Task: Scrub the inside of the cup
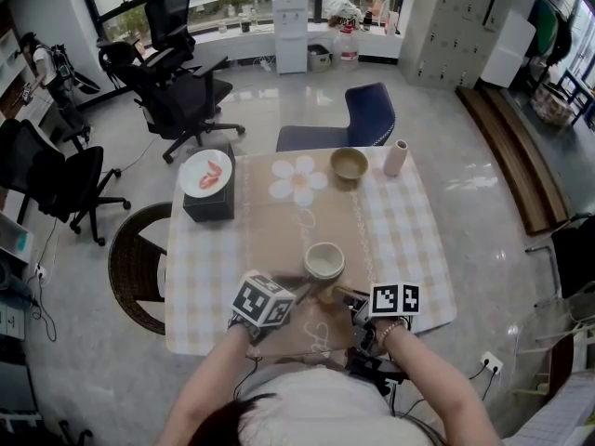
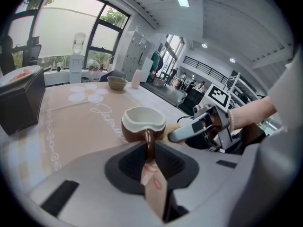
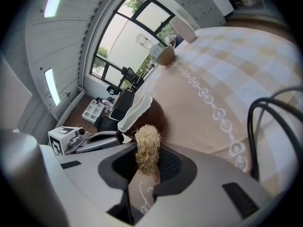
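Observation:
A brown cup (image 1: 323,261) with a cream inside stands upright on the tan runner near the table's front edge. In the left gripper view the cup (image 2: 143,122) is straight ahead, and its brown handle (image 2: 150,143) runs down between the jaws of my left gripper (image 2: 150,151), which is shut on it. My right gripper (image 3: 147,161) is shut on a straw-coloured scrubber (image 3: 147,146), whose tuft sticks up past the jaws just beside the cup (image 3: 141,111). In the head view the left gripper (image 1: 299,291) and right gripper (image 1: 346,295) meet at the cup's near side.
An olive bowl (image 1: 349,164) and a pink tumbler (image 1: 396,157) stand at the table's far side. A black box carrying a white plate (image 1: 206,175) sits at the far left. A blue chair (image 1: 370,114) is behind the table and a wicker chair (image 1: 135,263) is at its left.

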### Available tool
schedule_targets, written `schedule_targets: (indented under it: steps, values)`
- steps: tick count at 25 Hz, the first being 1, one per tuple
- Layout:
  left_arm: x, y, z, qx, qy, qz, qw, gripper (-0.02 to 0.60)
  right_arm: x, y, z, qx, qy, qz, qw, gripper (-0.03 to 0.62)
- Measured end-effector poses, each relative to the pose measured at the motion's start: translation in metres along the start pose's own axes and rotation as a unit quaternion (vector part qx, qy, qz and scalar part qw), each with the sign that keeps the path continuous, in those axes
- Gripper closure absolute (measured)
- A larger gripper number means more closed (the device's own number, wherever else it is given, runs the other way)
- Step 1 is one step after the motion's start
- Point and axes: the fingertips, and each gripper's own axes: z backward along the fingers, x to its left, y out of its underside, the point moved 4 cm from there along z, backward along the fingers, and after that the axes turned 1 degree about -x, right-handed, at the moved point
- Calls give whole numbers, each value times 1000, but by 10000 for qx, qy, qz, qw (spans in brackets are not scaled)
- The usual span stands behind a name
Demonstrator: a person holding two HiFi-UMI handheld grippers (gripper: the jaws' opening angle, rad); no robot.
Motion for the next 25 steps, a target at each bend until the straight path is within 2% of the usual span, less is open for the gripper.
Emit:
schedule_targets:
  steps: [4,8,17,25]
  values:
    - [3,-3,2,-13,-39,-64,10000,520,9,5,-11,176,-79,15,9998,499]
    - [6,-7,4,-75,-61,-17,10000,520,24,6,-20,451,-64,682,9966,499]
    - [8,-14,6,-86,-131,-134,9998,522,52,-1,-27,458,-101,1715,9841,497]
    - [7,-15,8,-57,-150,-257,9995,522,44,-5,-12,568,114,1723,9833,497]
